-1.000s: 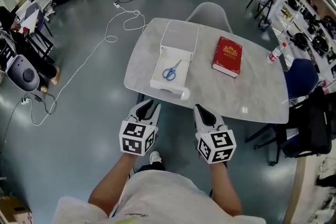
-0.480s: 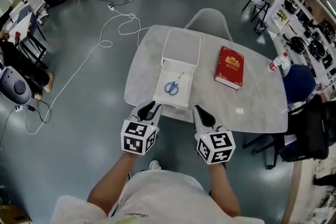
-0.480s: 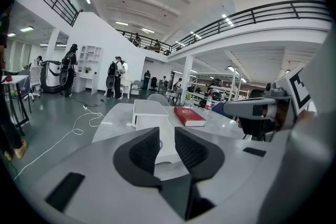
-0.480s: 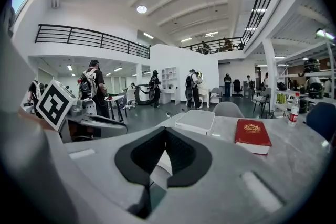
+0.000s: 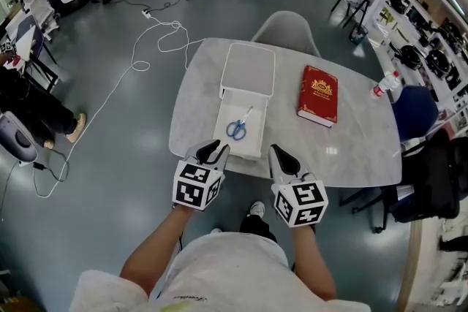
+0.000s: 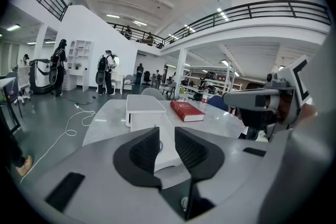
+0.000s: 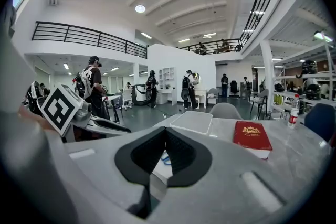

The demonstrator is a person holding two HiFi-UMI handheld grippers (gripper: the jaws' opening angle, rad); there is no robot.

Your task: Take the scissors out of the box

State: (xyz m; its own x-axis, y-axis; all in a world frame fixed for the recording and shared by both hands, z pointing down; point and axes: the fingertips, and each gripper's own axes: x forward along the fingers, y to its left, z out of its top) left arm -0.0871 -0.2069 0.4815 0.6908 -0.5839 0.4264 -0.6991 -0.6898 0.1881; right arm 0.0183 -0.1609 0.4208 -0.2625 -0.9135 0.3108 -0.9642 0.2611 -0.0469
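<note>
Blue-handled scissors (image 5: 235, 129) lie in the pulled-out drawer of a white box (image 5: 247, 73) on the pale table (image 5: 351, 150). A bit of the blue handle (image 7: 166, 159) shows past the right jaws. My left gripper (image 5: 214, 150) hovers at the table's near edge, just short of the drawer's front left corner; its jaws stand a little apart with nothing between them (image 6: 167, 139). My right gripper (image 5: 281, 155) is at the near edge to the right of the drawer, its jaws (image 7: 165, 135) closed together and empty.
A red book (image 5: 318, 94) lies on the table right of the box, and a bottle (image 5: 382, 86) stands at the far right edge. A grey chair (image 5: 287, 24) is behind the table. A white cable (image 5: 139, 55) trails on the floor to the left.
The table and box have come closer as the person stepped forward. Both grippers, a second ago over the floor, now reach the table's near edge by the drawer. Their jaws look unchanged.
</note>
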